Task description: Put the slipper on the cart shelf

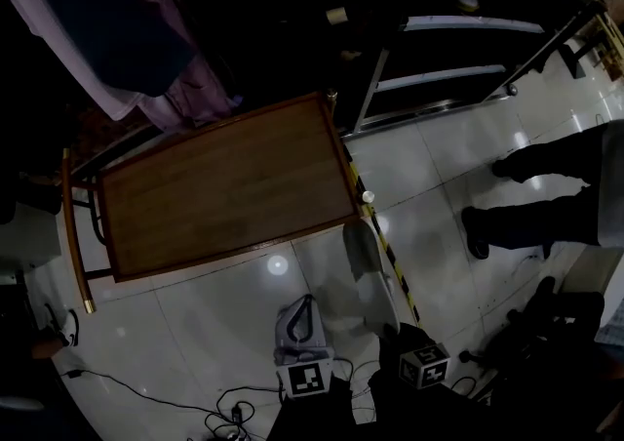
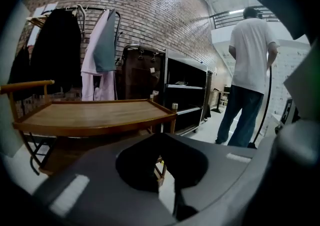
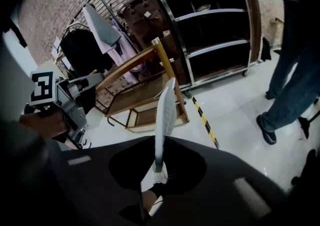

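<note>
A pale grey slipper [image 3: 165, 115] stands on edge between the jaws of my right gripper [image 3: 157, 170], which is shut on its heel end. From the head view the slipper [image 1: 363, 254] hangs over the white floor just right of the wooden cart's [image 1: 224, 185] near corner, ahead of the right gripper [image 1: 390, 327]. The cart's lower shelves [image 3: 145, 112] show under its top in the right gripper view. My left gripper [image 1: 300, 317] hovers over the floor in front of the cart, whose top [image 2: 95, 112] fills its view. Nothing shows between its jaws, and their gap is too dark to read.
A person in jeans [image 1: 546, 205] stands on the right beside a black metal shelving rack [image 1: 458, 49]. Clothes hang on a rail [image 2: 95, 45] behind the cart. Yellow-black tape [image 1: 390, 263] runs across the floor, and cables [image 1: 195, 410] lie near my feet.
</note>
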The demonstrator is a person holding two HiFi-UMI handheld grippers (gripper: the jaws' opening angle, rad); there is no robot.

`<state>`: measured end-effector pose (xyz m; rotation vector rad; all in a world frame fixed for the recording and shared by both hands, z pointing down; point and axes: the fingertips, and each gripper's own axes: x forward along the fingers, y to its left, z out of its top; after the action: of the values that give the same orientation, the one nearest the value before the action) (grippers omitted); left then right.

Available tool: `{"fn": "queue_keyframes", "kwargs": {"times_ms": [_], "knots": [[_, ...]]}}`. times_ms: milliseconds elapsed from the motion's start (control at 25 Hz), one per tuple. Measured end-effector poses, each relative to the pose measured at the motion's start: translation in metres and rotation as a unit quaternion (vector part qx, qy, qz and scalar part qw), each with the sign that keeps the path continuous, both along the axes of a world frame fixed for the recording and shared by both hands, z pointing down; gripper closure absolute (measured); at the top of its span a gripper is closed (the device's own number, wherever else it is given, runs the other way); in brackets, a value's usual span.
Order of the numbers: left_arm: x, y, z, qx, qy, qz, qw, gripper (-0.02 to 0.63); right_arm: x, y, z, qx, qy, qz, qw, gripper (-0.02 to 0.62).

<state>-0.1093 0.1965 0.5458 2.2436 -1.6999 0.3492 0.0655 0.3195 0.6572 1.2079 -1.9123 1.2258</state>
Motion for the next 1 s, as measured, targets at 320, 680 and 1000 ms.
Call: {"fn": "queue_keyframes", "kwargs": {"times_ms": [320, 680, 1000], "knots": [[0.033, -0.019, -0.014, 0.002, 0.028, 0.03, 0.9992, 0.589, 0.044, -0.046, -0.027, 0.084, 0.066, 0.076, 0.991, 0.557], [0.066, -0.041, -0.055, 0.022, 0.039, 0.052, 0.9976, 0.589, 0.055, -0.12, -0.115, 0.258, 0.073, 0.097, 0.959, 0.557], [0.076, -0.069, -0.1, 0.063, 0.031, 0.061, 0.9956, 0.589, 0.051, -0.16, -0.191, 0.355, 0.057, 0.091, 0.929, 0.557]]}}
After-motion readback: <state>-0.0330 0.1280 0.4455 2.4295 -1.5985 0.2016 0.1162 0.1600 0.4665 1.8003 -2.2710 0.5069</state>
